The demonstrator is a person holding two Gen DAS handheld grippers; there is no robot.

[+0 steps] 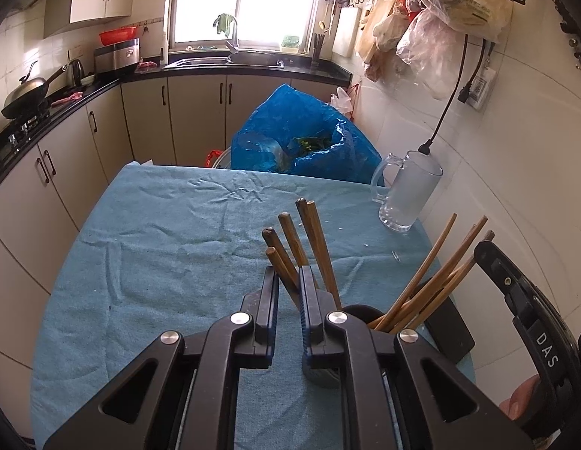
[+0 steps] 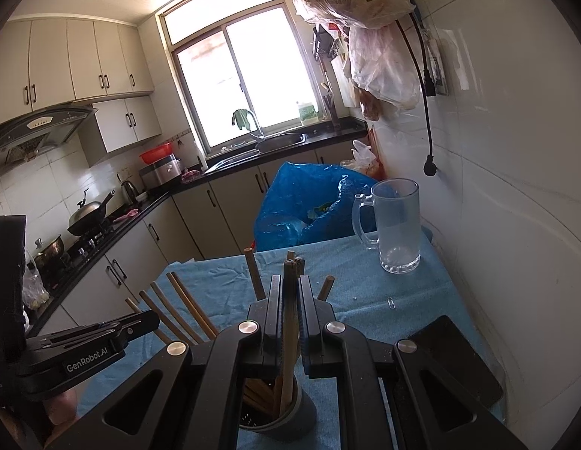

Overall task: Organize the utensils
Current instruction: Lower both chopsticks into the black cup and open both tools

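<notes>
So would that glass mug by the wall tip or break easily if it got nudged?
The glass mug looks thick-walled with a heavy base, so probably hard to tip. It appears empty, and the blue cloth beneath would likely grip it rather than let it slide. Being glass, a fall could still break it.

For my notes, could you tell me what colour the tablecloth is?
The tablecloth is light blue, clearest in the left wrist view.

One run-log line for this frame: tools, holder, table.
left tool: shut on chopsticks | right tool: shut on chopstick over holder | glass mug: empty, upright on blue cloth
</notes>
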